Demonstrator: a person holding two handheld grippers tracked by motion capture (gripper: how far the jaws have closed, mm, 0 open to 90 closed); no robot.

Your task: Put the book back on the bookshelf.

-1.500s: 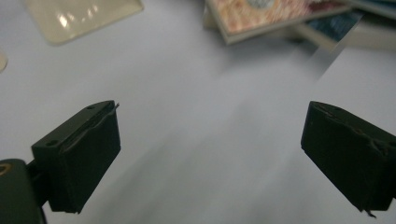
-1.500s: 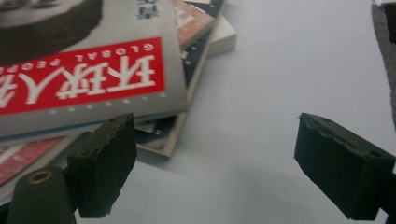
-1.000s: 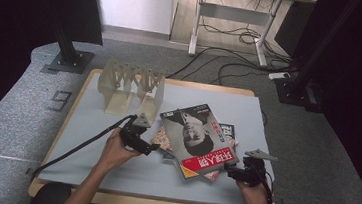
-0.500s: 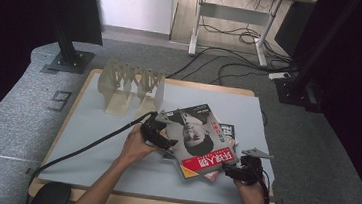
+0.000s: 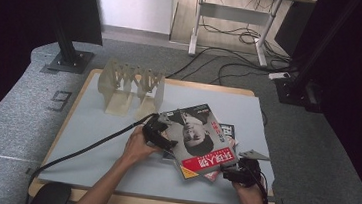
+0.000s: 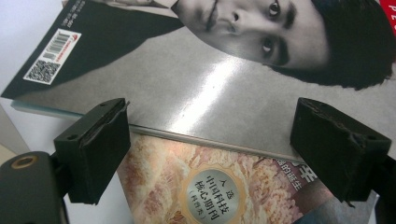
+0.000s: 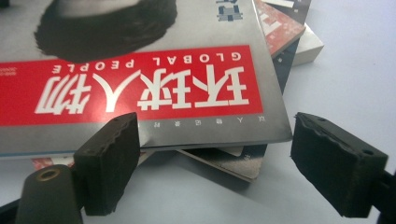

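Top of the stack, a glossy magazine (image 5: 200, 139) with a black-and-white portrait and a red title band lies face up near the front of the blue-grey table mat (image 5: 95, 139), resting crookedly on other magazines. The left gripper (image 5: 165, 141) sits at the magazine's left edge, and in the left gripper view its jaws stand wide apart, the cover's edge running between them with a golden-patterned magazine (image 6: 210, 191) just beneath; the pads press on nothing. They have just been closing a little, though the gap remains broad. Over on the right, the right gripper (image 5: 230, 173) waits at the stack's front corner, jaws well open too and gripping nothing, the red band (image 7: 140, 86) lying just beyond them. It may be touching the mat, hard to say. A pale slotted rack (image 5: 130, 84) stands at the back of the table, well apart.
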